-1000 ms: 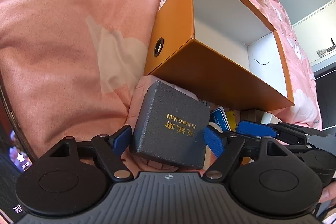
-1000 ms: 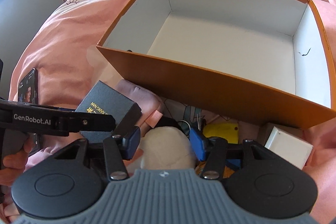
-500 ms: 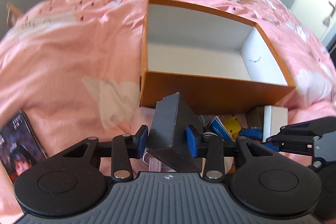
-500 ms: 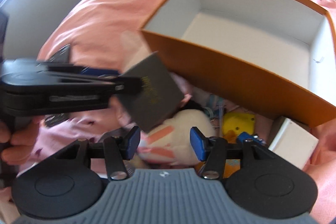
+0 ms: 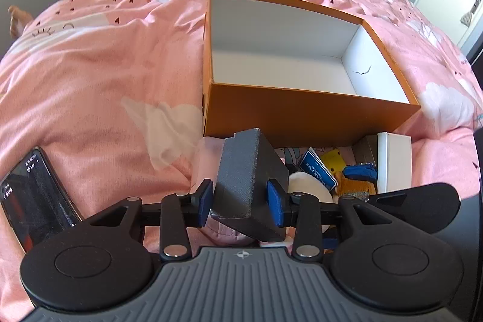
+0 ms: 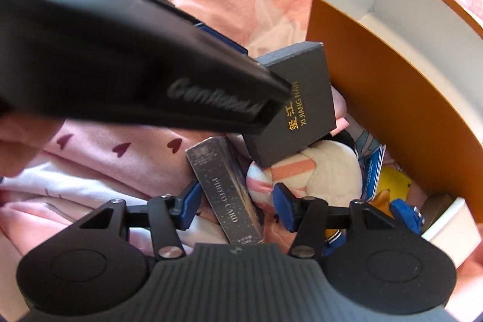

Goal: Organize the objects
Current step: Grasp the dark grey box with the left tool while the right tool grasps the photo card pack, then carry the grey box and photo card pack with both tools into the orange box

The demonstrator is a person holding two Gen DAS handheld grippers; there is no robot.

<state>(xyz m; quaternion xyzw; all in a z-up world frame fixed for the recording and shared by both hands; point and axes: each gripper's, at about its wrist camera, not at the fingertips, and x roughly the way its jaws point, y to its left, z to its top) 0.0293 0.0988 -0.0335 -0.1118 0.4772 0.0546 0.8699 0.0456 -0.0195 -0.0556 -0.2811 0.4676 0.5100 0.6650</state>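
Note:
My left gripper (image 5: pixel 240 203) is shut on a dark grey gift box (image 5: pixel 246 181) with gold lettering and holds it tilted above the pile, in front of the open orange box (image 5: pixel 305 110), whose white inside is empty. The grey box also shows in the right wrist view (image 6: pixel 297 110) under the left gripper's body. My right gripper (image 6: pixel 237 205) is open and empty, low over a grey "PHOTO CARD" box (image 6: pixel 231 195) and a white plush toy (image 6: pixel 314 171).
A pile in front of the orange box (image 6: pixel 377 74) holds a blue card (image 5: pixel 318 172), a yellow toy (image 5: pixel 332 160), a blue item (image 5: pixel 360 172) and a white box (image 5: pixel 394 162). A phone (image 5: pixel 33 198) lies at left on the pink duvet (image 5: pixel 105 65).
My left gripper closed on the grey box and lifted it off the pile, turning it on edge. My right gripper drew back and left from the plush toy, over the photo card box.

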